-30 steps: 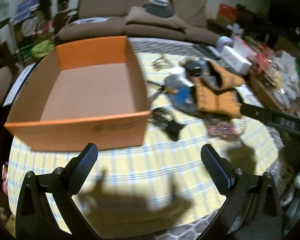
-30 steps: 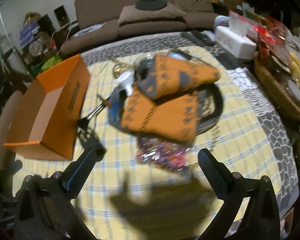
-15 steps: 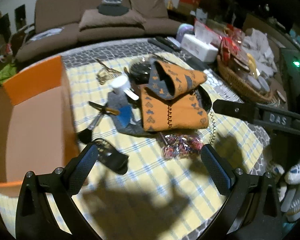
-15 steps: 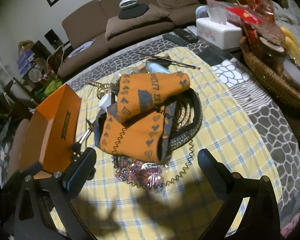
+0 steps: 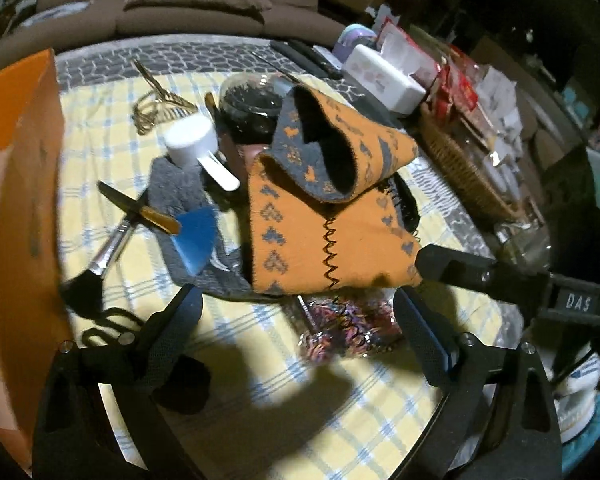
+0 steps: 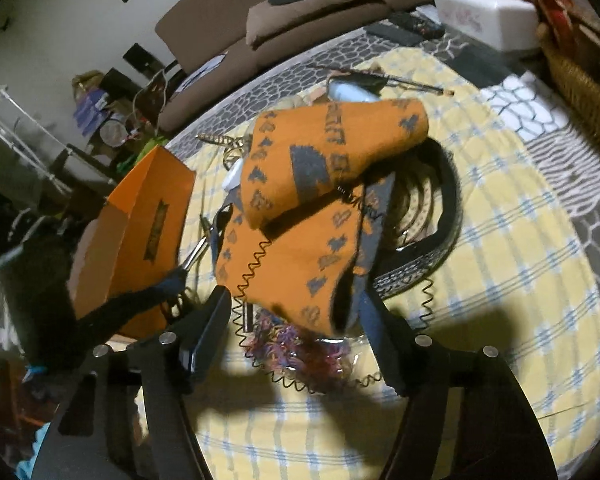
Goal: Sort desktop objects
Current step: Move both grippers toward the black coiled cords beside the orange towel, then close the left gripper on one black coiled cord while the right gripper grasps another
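The left gripper [image 5: 296,312] points steeply downward, its 2 black fingers [image 5: 180,316] spread wide and closing slightly, with nothing pressed between the pads. The right gripper [image 6: 296,320] tilts down at a similar angle; its jaws are closing, narrower than the left's, and the pads press on nothing. In the left wrist view, the right gripper's black body reaches in from the right edge.

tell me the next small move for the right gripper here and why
Probably ease the right gripper a little further forward and down so its closing jaws take the near edge of the orange sock. The sock tops the pile, its hem lies between the fingers, and the pads don't look pressed on it yet. The orange box waits alongside.
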Demonstrator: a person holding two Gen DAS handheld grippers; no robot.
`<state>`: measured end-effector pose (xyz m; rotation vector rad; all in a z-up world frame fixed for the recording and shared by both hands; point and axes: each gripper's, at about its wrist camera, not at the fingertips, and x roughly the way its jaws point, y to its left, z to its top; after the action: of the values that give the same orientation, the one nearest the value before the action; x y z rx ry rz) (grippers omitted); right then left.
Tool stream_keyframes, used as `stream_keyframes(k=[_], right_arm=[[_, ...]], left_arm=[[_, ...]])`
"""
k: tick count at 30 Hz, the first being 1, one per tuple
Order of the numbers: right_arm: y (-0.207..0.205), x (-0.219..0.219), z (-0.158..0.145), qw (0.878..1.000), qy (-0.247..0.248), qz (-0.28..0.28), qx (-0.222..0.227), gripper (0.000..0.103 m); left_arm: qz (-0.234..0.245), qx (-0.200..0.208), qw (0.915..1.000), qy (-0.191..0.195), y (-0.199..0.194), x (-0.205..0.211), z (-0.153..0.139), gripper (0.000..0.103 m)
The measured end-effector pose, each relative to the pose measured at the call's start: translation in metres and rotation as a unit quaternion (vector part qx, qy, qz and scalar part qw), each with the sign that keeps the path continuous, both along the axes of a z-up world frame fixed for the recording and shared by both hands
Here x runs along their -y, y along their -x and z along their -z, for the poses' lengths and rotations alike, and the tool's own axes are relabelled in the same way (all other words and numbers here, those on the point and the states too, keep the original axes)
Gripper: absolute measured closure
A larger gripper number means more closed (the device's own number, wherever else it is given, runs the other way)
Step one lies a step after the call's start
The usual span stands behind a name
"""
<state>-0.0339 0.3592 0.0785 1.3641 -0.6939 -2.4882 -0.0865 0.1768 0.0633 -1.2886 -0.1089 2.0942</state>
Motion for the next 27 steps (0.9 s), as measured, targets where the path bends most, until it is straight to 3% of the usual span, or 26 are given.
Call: stream_keyframes(k=[8,14,15,19,22,24,27], right_arm=[[0.0,-0.001,-0.001,1.0,-0.015,0.009,0.005,0.034],[-0.013,-0.034,-0.012,0.996,-0.046,0.074,-0.011,0.034],[-0.015,-0.041,-0.01,0.994,-0.056,0.089,-0.006,0.033],[-0.012,-0.052,0.009,0.991,-0.076,0.108,0.036,0.034],[-0.006,-0.047,0.026,0.989,-0.09,0.094,0.068,0.053],[-0.004,-0.043,0.034,0.989,-0.087,0.087,0.082,0.072],[-0.003,-0.043,0.04,0.99,-0.07,0.081,0.09,0.085]], left_arm=[[0.007,0.021,0.9993,-0.03,-0.007,-0.007,-0.005,0.01],[0.018,-0.003,0.9998,-0.005,-0.018,-0.02,-0.015,0.01],[0.017,-0.001,0.9998,0.0,-0.018,-0.022,-0.013,0.012],[0.019,0.01,0.9995,0.021,-0.019,-0.028,0.0,0.038],[0.019,0.019,0.9992,0.03,-0.019,-0.031,0.008,0.05],[0.019,0.021,0.999,0.036,-0.021,-0.032,0.012,0.058],[0.022,0.021,0.9988,0.038,-0.024,-0.033,0.014,0.072]])
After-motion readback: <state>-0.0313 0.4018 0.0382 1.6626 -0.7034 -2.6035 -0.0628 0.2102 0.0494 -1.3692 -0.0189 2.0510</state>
